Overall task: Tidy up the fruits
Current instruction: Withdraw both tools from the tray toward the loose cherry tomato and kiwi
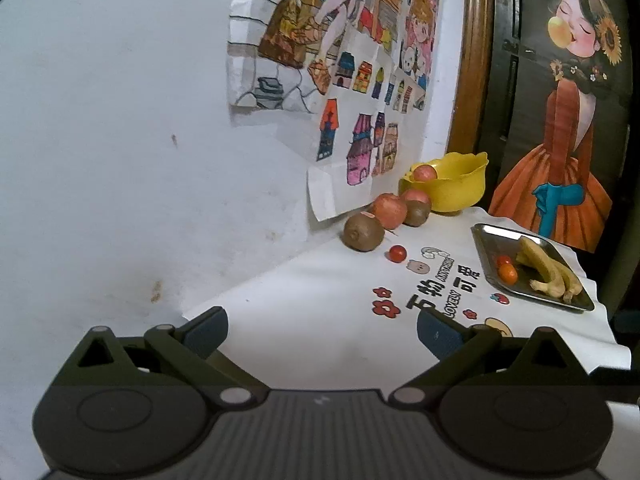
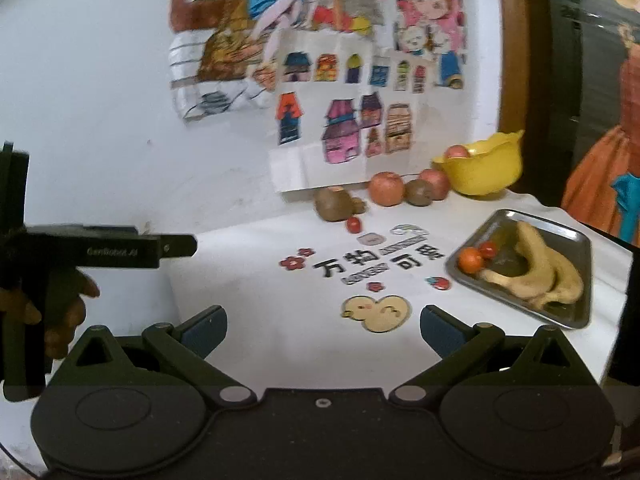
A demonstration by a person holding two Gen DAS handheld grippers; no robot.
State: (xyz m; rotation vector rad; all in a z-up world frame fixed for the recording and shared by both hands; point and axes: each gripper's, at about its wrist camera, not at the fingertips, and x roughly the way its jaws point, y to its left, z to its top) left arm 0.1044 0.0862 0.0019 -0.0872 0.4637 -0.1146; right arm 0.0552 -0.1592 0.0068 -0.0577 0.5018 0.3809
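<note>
Tomato [image 1: 397, 253] ahead of your empty, spread left claw [image 1: 322, 330] looks tiny and squishy, so pinch its middle gently.

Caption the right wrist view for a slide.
Open right gripper faces a tray of bananas, loose apples and kiwis, and a yellow bowl.

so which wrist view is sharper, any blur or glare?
Left wrist: sharp, kiwi and bananas crisp; mild glare on the tray. Right wrist: soft all over, tablecloth print smeared, likely motion blur. Both: fisheye bends the edges.
</note>
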